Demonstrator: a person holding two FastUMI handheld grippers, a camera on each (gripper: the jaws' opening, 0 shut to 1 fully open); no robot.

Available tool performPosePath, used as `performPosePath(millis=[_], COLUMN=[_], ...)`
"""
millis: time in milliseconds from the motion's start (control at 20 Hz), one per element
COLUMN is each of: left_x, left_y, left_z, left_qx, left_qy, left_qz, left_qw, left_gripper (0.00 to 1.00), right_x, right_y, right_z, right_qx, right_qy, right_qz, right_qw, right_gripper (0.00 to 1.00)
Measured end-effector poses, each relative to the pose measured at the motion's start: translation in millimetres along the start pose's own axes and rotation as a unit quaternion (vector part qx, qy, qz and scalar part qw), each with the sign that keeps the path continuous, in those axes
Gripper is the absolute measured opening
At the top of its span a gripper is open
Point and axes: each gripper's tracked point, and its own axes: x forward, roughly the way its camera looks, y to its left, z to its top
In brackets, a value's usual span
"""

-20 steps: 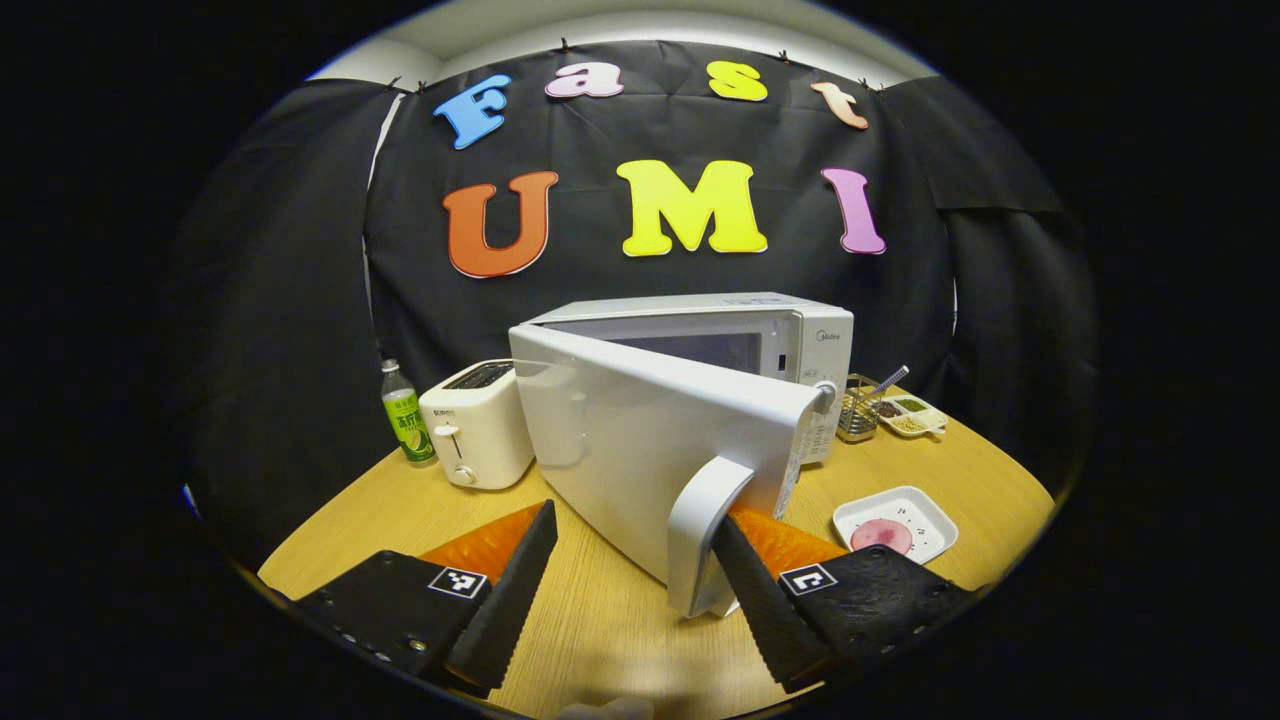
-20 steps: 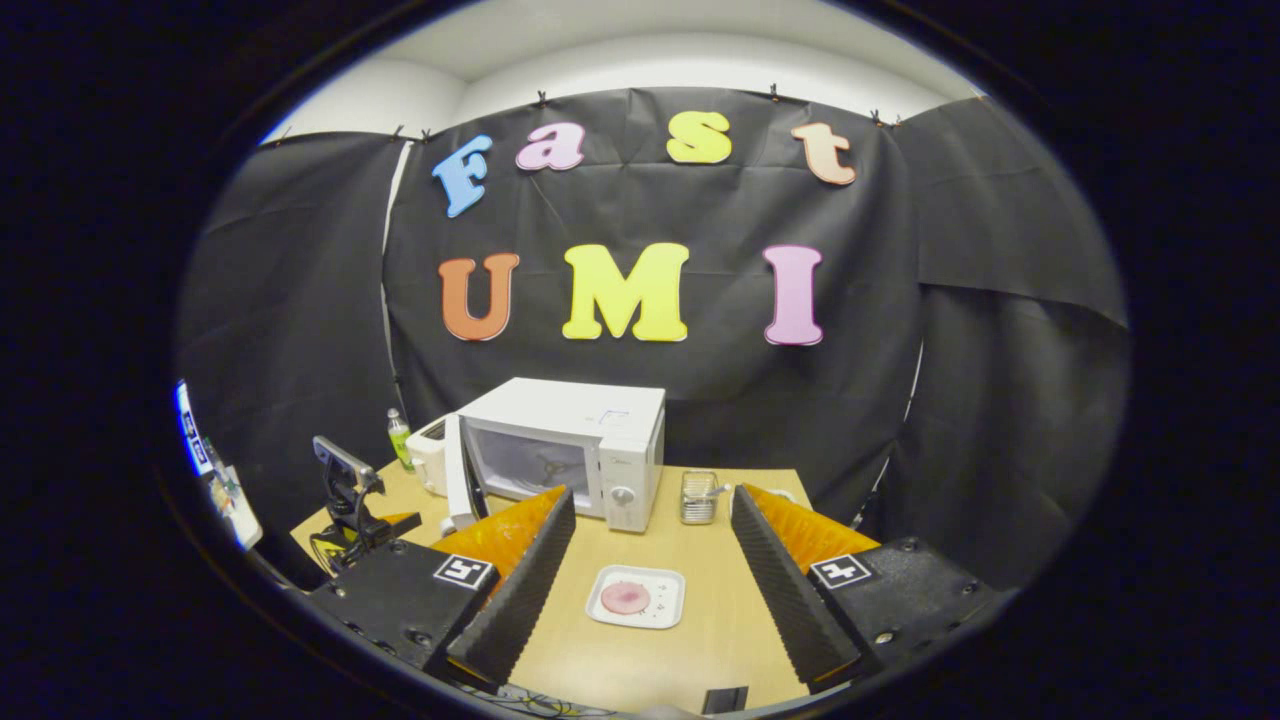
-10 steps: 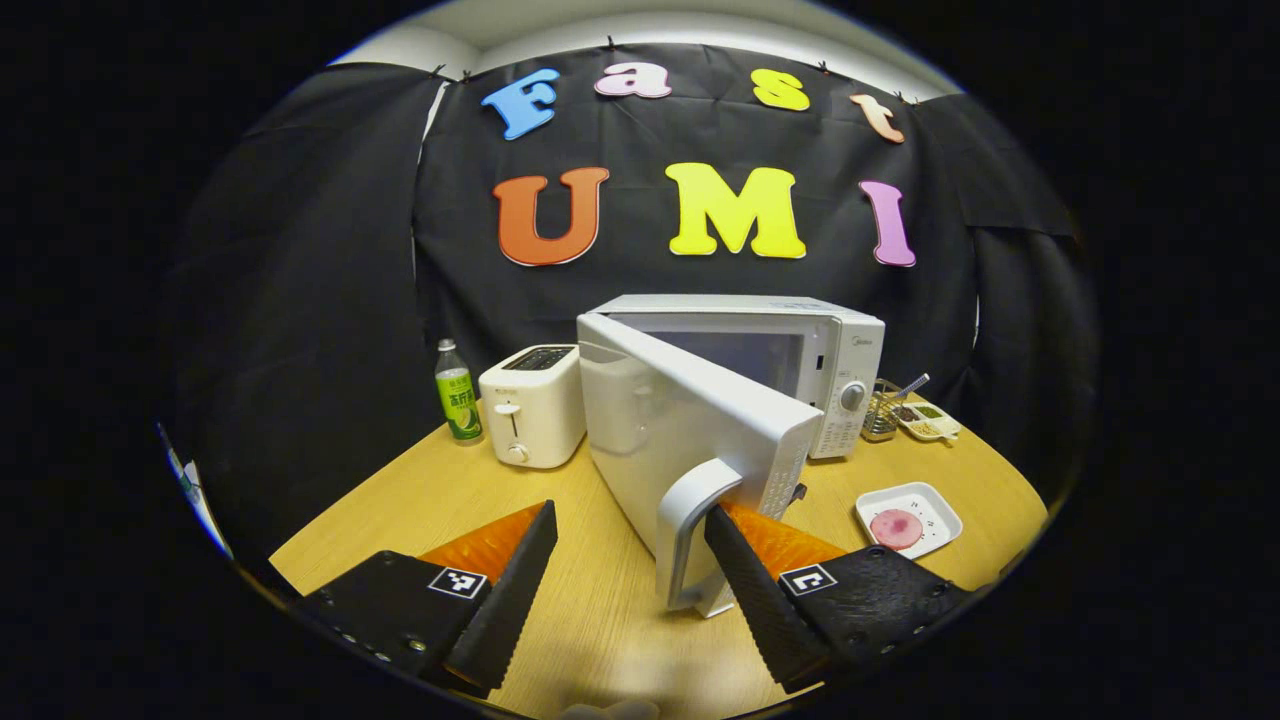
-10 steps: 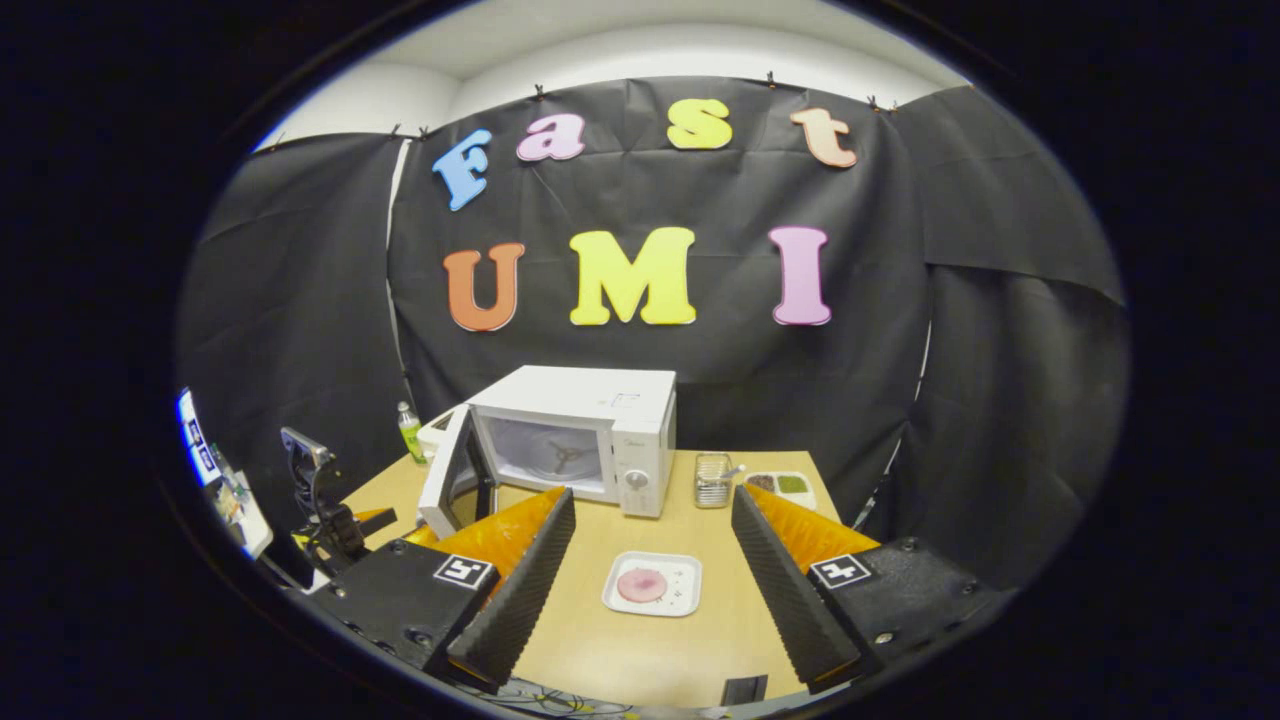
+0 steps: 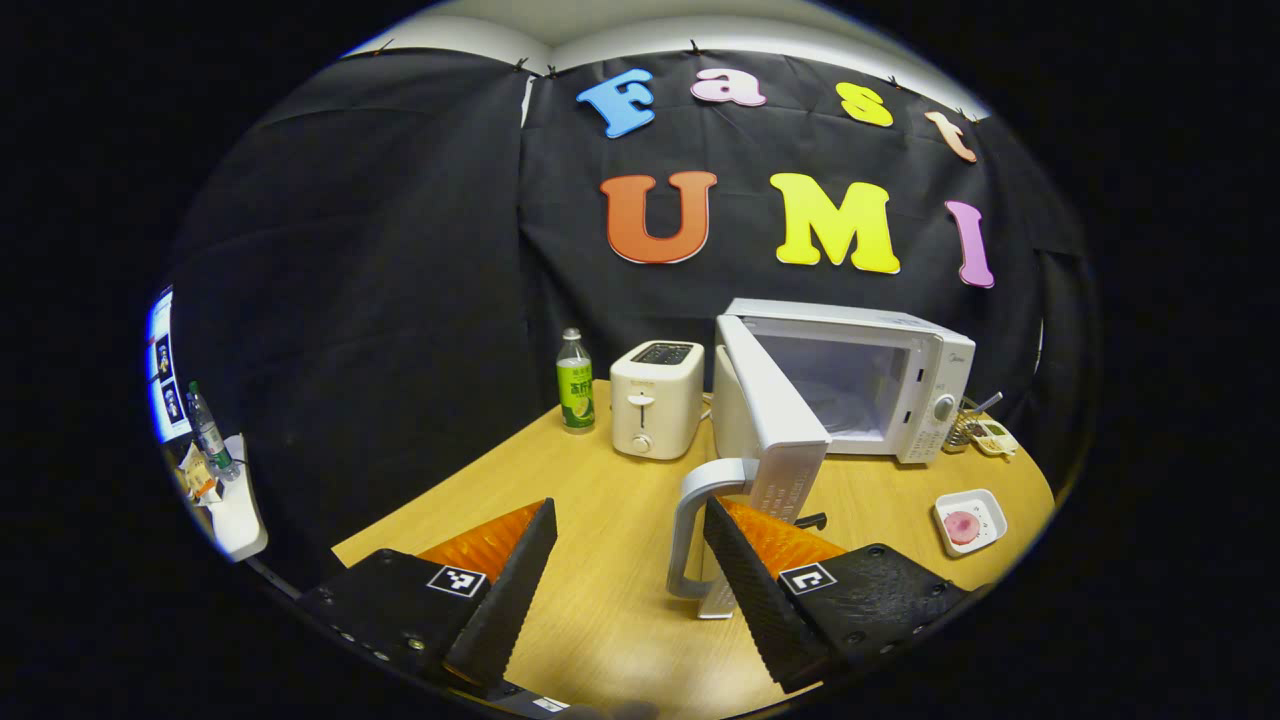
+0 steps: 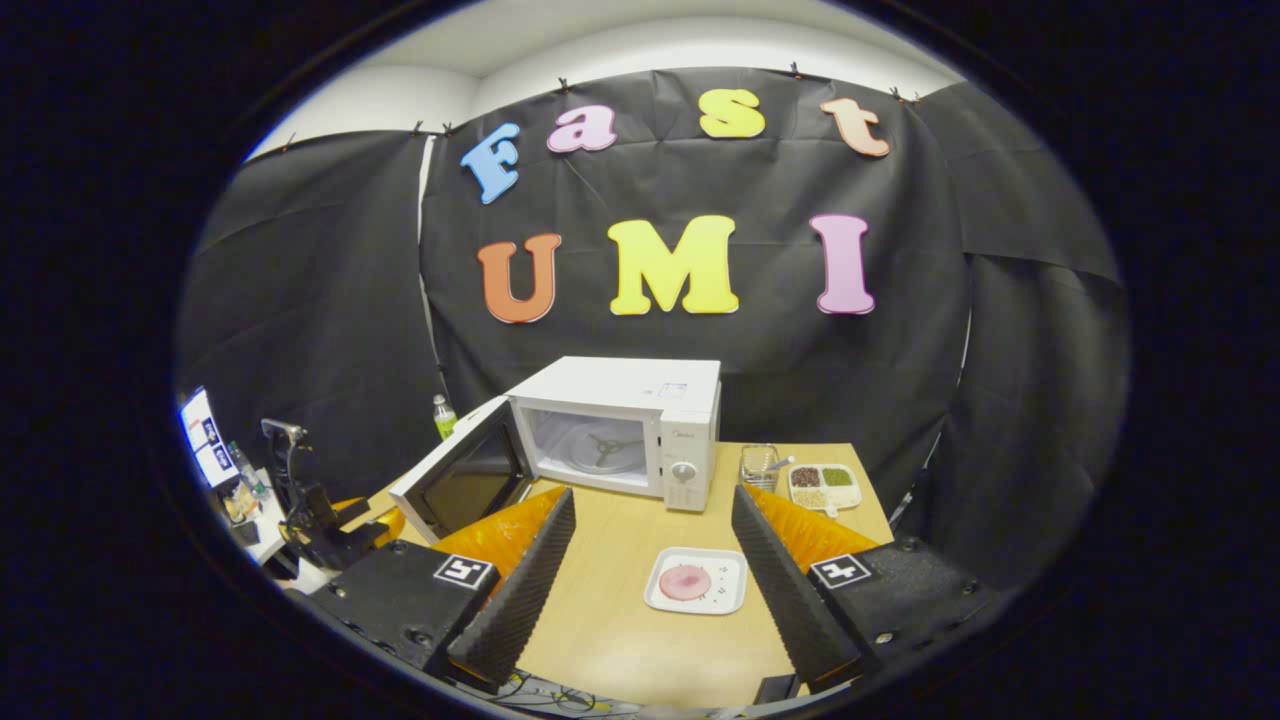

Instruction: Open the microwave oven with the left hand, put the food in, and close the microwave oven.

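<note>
Now the microwave door (image 5: 765, 410) has been swung wide by the spread left claw (image 5: 625, 560); the food (image 6: 685, 581) can be loaded by the spread right claw (image 6: 650, 570).

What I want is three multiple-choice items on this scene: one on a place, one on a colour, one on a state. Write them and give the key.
1. The toaster stands:
A) between the bottle and the microwave oven
B) on top of the microwave oven
C) on the floor

2. The food on the white plate is:
A) green
B) yellow
C) pink

3. The microwave oven's door is:
A) shut
B) swung open
C) taken off

Key:
1 A: in the left gripper view the toaster sits on the table with the bottle on one side and the oven on the other.
2 C: the right gripper view shows a round pink piece on the plate.
3 B: both views show the door swung out and the oven's cavity bare.
</note>
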Motion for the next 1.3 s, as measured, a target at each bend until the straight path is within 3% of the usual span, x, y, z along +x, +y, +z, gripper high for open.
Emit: performPosePath(millis=[150,300,450,800,850,1000,1050,1150,1200,1300], left_x=[-11,-25,-43,-48,-46,-42,-40,-39,-39,-39], left_y=[13,12,-4,-50,-55,-72,-77,-87,-90,-97], left_z=[5,4,8,41,46,49,55,64,69,79], left_qx=[0.006,0.016,0.016,0.025,0.028,0.035,0.037,0.036,0.035,0.034], left_qy=[-0.007,-0.004,-0.005,-0.010,-0.012,0.001,0.000,-0.001,-0.003,-0.009], left_qz=[0.010,0.013,0.003,0.002,0.005,0.014,0.016,0.018,0.017,0.016], left_qw=[1.000,1.000,1.000,1.000,1.000,0.999,0.999,0.999,0.999,0.999], left_gripper=[0.87,0.87,0.87,0.89,0.89,0.89,0.90,0.91,0.91,0.91], right_x=[11,30,53,119,130,158,167,180,184,189], right_y=[-12,-19,-62,-124,-125,-128,-129,-128,-128,-134], right_z=[-13,-49,-101,-227,-238,-261,-268,-280,-284,-290], right_qx=[-0.007,-0.003,0.005,0.046,0.058,0.070,0.072,0.082,0.085,0.088], right_qy=[0.002,0.041,0.096,0.249,0.263,0.291,0.299,0.318,0.322,0.330], right_qz=[-0.008,0.013,-0.017,-0.026,-0.016,0.012,0.017,0.030,0.033,0.025], right_qw=[1.000,0.999,0.995,0.967,0.963,0.954,0.951,0.944,0.942,0.939], right_gripper=[1.00,1.00,0.90,0.74,0.67,0.60,0.49,0.45,0.50,0.41])
